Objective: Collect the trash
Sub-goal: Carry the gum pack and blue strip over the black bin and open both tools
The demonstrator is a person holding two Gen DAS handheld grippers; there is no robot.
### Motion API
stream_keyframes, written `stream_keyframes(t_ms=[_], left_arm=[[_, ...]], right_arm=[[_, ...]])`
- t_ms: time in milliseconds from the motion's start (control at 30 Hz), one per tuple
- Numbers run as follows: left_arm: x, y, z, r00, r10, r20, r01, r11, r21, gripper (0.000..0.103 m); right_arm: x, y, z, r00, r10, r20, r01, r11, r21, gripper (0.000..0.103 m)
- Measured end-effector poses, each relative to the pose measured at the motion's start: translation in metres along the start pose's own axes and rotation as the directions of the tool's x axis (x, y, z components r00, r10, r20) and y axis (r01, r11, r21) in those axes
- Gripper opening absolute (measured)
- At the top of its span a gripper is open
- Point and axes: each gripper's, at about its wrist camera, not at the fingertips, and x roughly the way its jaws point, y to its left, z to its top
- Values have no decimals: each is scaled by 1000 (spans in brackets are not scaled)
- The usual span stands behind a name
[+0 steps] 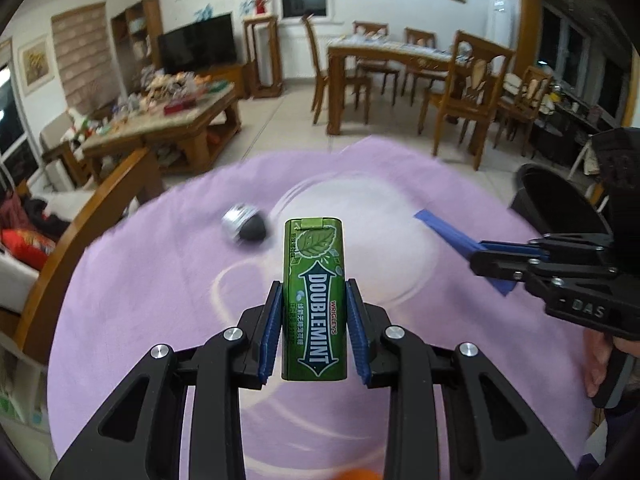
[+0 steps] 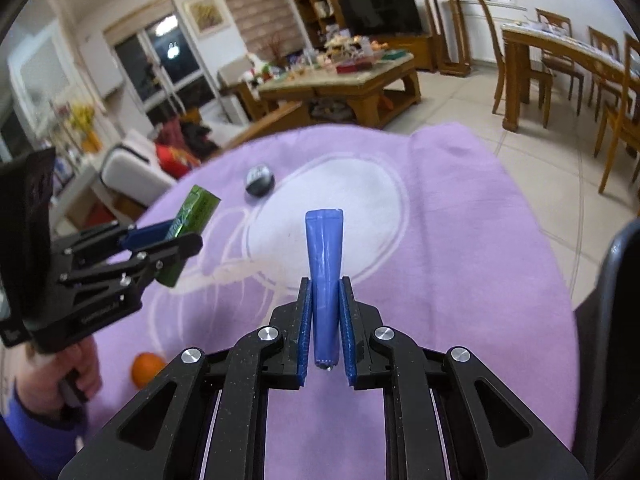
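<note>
Over the purple blanket (image 1: 140,320) | left gripper (image 1: 314,320) clamps gum box (image 1: 314,300) | right gripper (image 2: 326,320) pinches blue tube (image 2: 326,272) | both lifted, probably heading to black bin (image 1: 560,204)

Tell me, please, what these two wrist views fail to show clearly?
- Small black-and-silver object on the purple cloth: motion-blurred in the left view, too small in the right.
- Black bin: cut off by the right gripper in the left view.
- Orange: partly hidden behind gripper linkage, right view.
</note>
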Motion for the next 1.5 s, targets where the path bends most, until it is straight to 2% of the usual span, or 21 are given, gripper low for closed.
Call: stream_keyframes(t_ms=[200,533,700,933,1300,1500], left_arm=[[-23,-56,20,994,-86,74,80,994,78,31],[-21,-132,41,975,-194,110,172,968,183,31],[-9,-170,47,965,-244,96,218,949,228,31],[16,-207,51,949,-312,53,291,926,240,31],[48,-255,53,937,-349,-7,336,897,287,31],[55,-261,49,935,-355,-22,344,887,308,31]], right_arm=[[-54,-30,-5,997,-10,81,6,999,48,14],[-118,-88,-22,985,-74,158,53,990,134,14],[-140,-120,-34,978,-107,177,73,980,187,14],[-161,-169,-56,969,-166,182,115,958,264,14],[-172,-234,-90,962,-223,159,149,913,381,14],[-170,-247,-99,962,-230,148,152,899,410,14]])
